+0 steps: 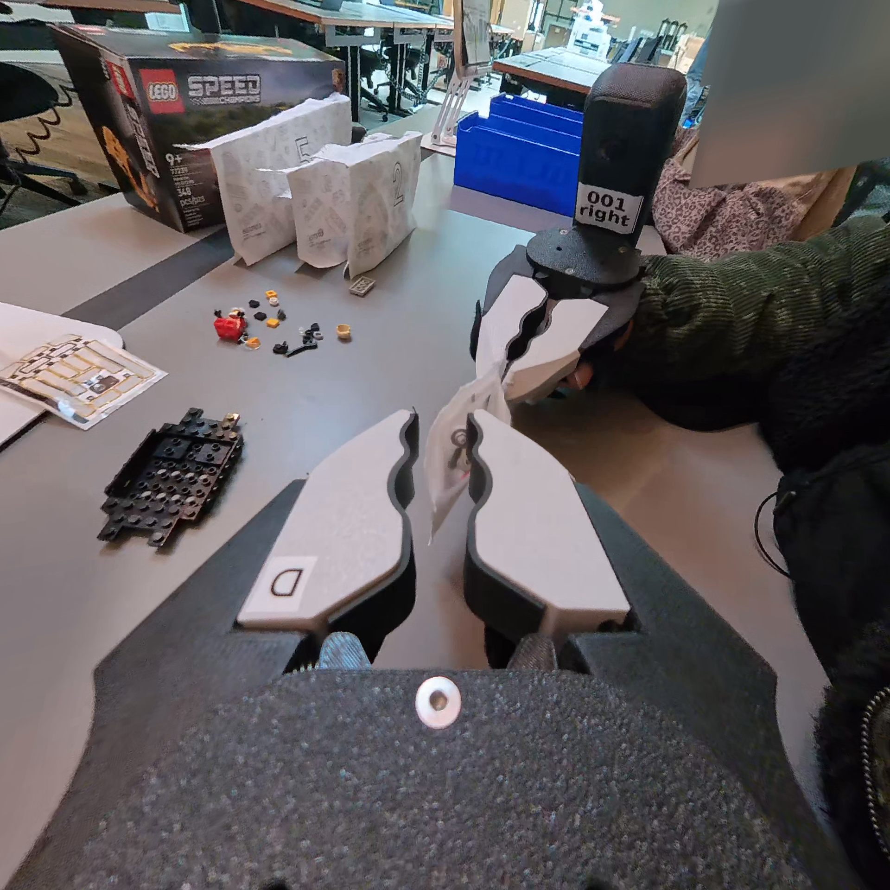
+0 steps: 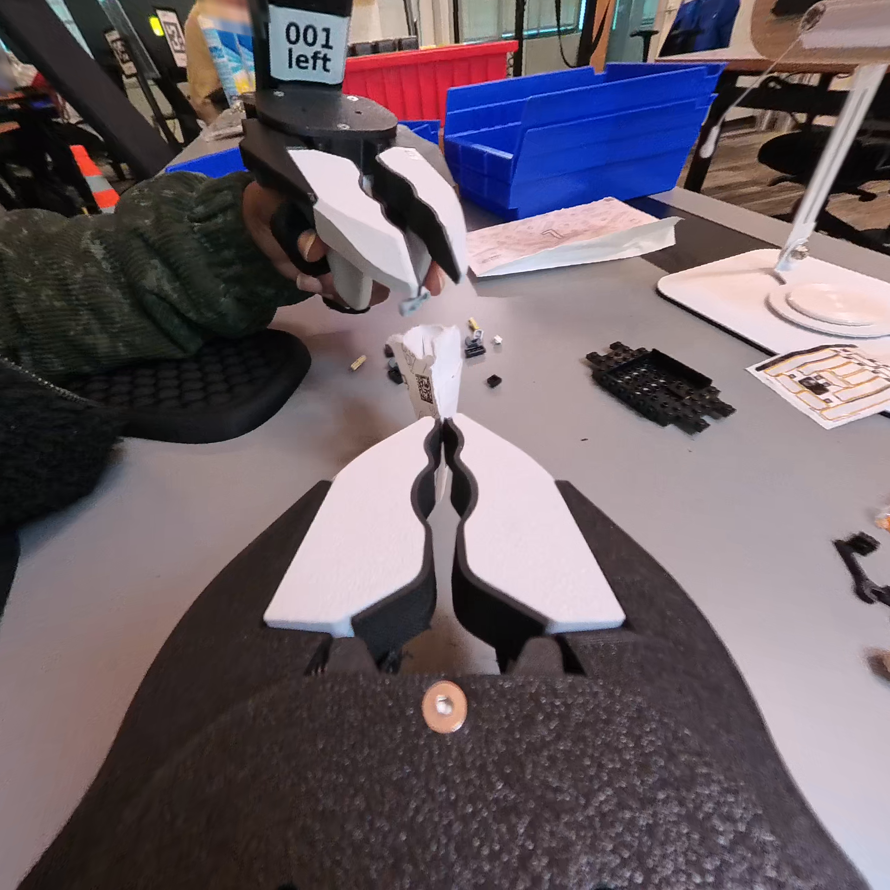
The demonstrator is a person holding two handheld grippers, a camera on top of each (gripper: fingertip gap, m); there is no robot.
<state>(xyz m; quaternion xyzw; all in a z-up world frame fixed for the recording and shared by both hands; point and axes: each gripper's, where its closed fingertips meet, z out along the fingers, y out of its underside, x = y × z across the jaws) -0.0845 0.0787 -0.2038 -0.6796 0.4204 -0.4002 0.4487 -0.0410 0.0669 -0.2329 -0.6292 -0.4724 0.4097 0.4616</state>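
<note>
A grey table filled both views, with a dark printed set box at eleven o'clock of the left wrist view and a blue bin at one o'clock. Three numbered paper bags stood upright just in front of the box. The right gripper had its jaws pressed together on the lower end of a small paper bag, whose torn mouth pointed away at twelve o'clock, above the table. The left gripper had its jaws apart, with that bag hanging in the gap between them and lying against the right-hand finger. A black studded plate lay flat at nine o'clock of the left wrist view, beside a sticker sheet. Loose small pieces were scattered at eleven o'clock. A tiny grey piece sat at the left gripper's tips; whether it was held could not be told. The bag looked very light, thin, limp and easily torn, so a pinch near a folded or sealed edge seemed safest.
</note>
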